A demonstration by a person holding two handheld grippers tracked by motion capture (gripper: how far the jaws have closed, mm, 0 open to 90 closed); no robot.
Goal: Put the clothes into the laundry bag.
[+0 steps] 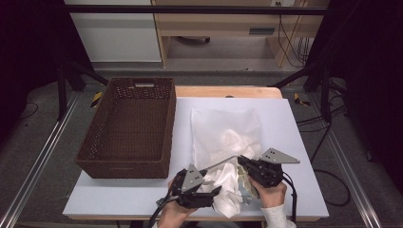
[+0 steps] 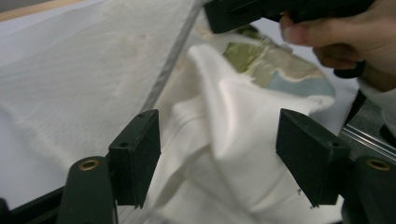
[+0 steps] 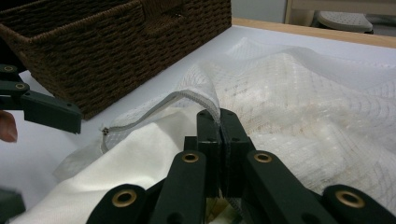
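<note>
Your right gripper is clamped on the zipper edge of the mesh laundry bag lying on the table, your left gripper has jaws apart around the white cloth, still mostly outside the bag

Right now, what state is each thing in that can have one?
Mesh laundry bag: zipper open, edge lifted.
White garment: crumpled, partly inside the bag.
Wicker basket: upright, empty.
Left gripper: open around the garment.
Right gripper: shut on the bag's zipper edge.
</note>
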